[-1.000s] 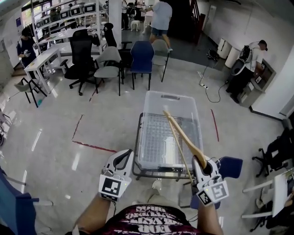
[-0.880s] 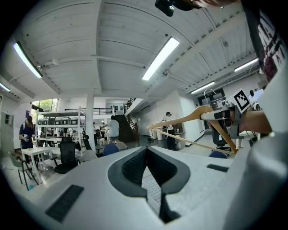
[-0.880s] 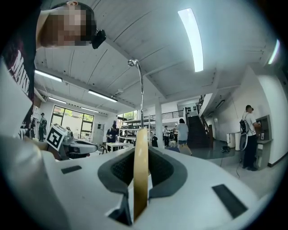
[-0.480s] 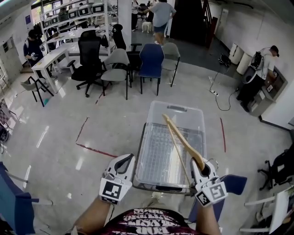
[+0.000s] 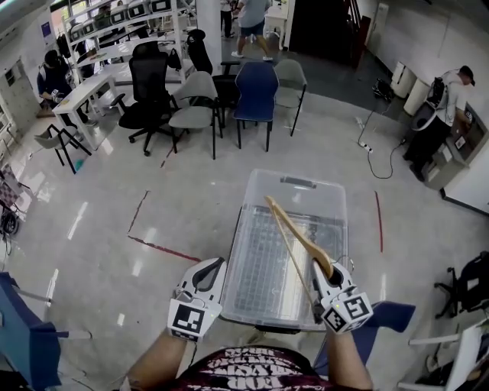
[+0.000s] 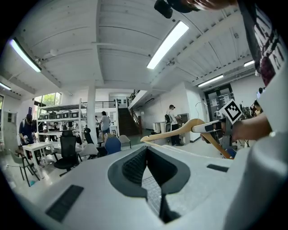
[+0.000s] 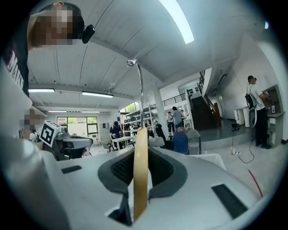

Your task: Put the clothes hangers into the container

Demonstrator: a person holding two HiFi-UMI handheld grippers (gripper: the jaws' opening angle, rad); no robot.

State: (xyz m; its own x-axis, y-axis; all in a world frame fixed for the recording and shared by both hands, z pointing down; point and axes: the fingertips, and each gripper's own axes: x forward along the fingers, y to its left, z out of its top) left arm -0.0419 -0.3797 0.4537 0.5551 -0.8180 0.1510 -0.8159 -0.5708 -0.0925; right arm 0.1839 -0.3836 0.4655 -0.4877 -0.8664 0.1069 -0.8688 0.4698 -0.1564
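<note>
A clear plastic container (image 5: 330,200) stands on a low cart right in front of me. My right gripper (image 5: 322,267) is shut on one end of a wooden clothes hanger (image 5: 296,237), which reaches forward and left over the container's open top. In the right gripper view the hanger's wood (image 7: 140,179) stands on edge between the jaws, and its metal hook (image 7: 140,90) rises above. My left gripper (image 5: 211,263) hovers at the container's near left corner, shut with nothing in it. From the left gripper view, the hanger (image 6: 180,130) and the right gripper (image 6: 211,128) show off to the right.
Office chairs (image 5: 256,92) and desks (image 5: 84,88) stand at the back. A blue chair (image 5: 386,317) is close on my right and another blue seat (image 5: 23,336) at the lower left. People stand at the back (image 5: 252,19) and far right (image 5: 451,92). Red tape (image 5: 160,246) marks the floor.
Both grippers have moved forward to the container's near edge. The hanger has travelled with the right gripper and now lies further over the container.
</note>
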